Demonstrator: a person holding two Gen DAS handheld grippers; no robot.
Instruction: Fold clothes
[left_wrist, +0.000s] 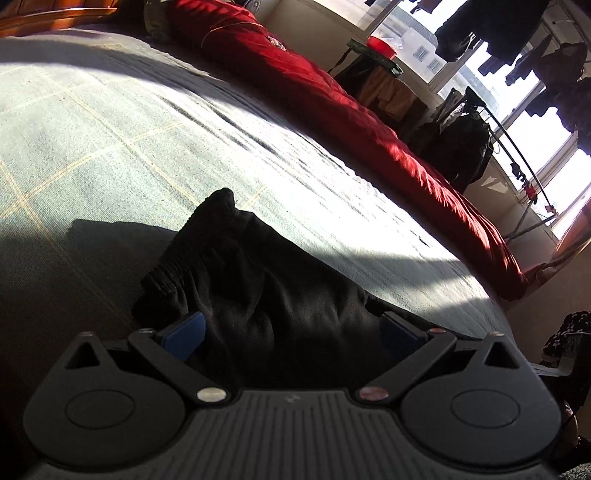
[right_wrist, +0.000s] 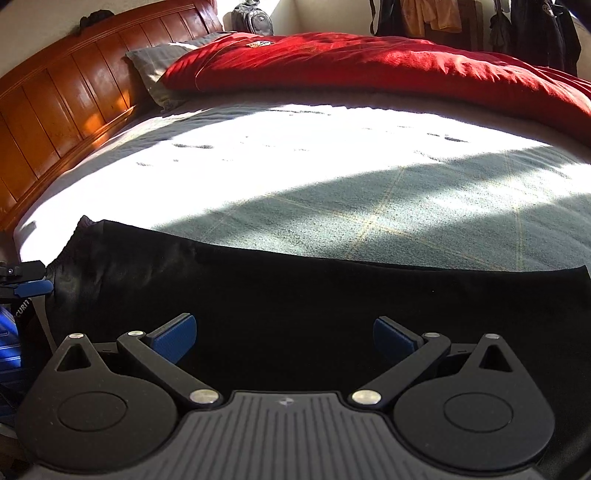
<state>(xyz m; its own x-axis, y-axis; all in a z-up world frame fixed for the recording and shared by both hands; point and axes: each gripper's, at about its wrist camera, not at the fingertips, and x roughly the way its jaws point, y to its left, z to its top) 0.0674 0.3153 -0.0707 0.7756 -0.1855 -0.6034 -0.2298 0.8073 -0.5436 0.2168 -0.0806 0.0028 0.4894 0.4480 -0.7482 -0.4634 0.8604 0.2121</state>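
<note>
**Both jaws wide, black garment waiting on the bed**

Left hand-held gripper (left_wrist: 291, 328): blue pads spread wide apart, nothing pinched. It sits low over the bunched end of the black garment (left_wrist: 251, 280), w/ cloth mounded up between the pads, right by the gathered elastic waistband (left_wrist: 168, 278). Can't tell if the pads touch fabric or just straddle it.

Right hand-held gripper (right_wrist: 284, 338): also spread wide, empty, hovering over the flatter stretch of the same garment, which runs as a long dark band across the near side of the bed (right_wrist: 369, 206). The left unit's blue pad peeks in at the far left edge of the right wrist view, at the crumpled end.

Judgement: step in hand looks like taking hold at two points to spread or fold; fold itself not yet begun. To do it well: left should bite on the waistband seam, since it's thicker and less likely to slip than loose cloth. Right should drop onto an edge, not mid-panel, or it'll grab just one layer. Close both before lifting, keep tension even so the bunched end pulls smooth.

Further out: pale checked bedspread, sunlit; red duvet (right_wrist: 369, 62) heaped along the far side, well apart; wooden headboard (right_wrist: 62, 96) at left. Plenty of free sheet to lay the fold on.
</note>
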